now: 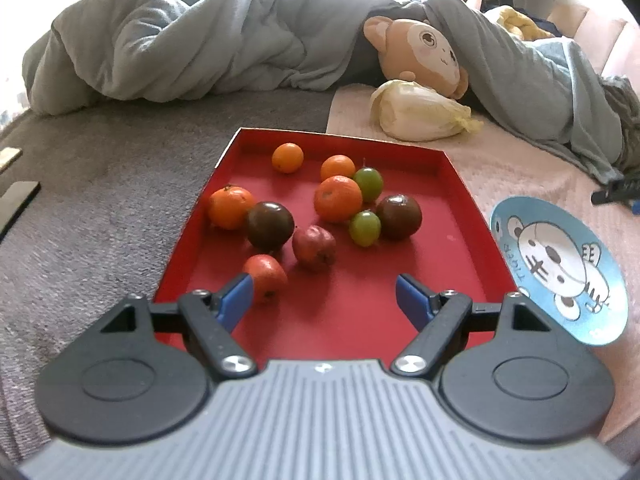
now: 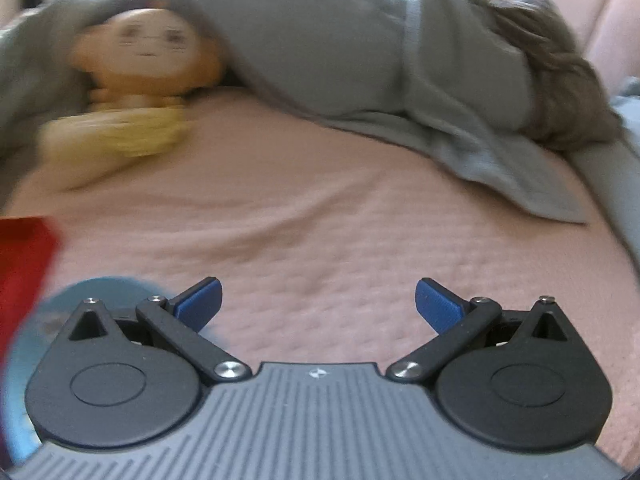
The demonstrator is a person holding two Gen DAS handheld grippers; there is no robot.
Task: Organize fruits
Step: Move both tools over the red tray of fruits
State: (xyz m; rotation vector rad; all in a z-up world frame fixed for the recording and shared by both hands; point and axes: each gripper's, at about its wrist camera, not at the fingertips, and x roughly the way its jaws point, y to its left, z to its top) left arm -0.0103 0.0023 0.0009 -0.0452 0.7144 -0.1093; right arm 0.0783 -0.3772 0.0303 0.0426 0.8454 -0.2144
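Observation:
A red tray point(image 1: 452, 216) lies on the bed and holds several fruits: oranges point(image 1: 338, 198), two green ones point(image 1: 365, 229), two dark tomatoes point(image 1: 269, 225), a dull red fruit point(image 1: 314, 247) and a red-orange one point(image 1: 266, 276). My left gripper point(image 1: 324, 292) is open over the tray's near end; its left finger is beside the red-orange fruit. A blue round plate with a bear picture point(image 1: 560, 268) lies right of the tray. My right gripper point(image 2: 318, 300) is open and empty over the pink cover; the plate point(image 2: 28, 344) and tray edge point(image 2: 24, 256) show at its left.
A grey-blue duvet point(image 1: 180, 40) is heaped at the back. A monkey plush point(image 1: 424, 52) and a cabbage point(image 1: 420, 110) lie behind the tray. The bed is grey point(image 1: 100, 200) on the left and pink point(image 2: 360, 220) on the right. The right wrist view is blurred.

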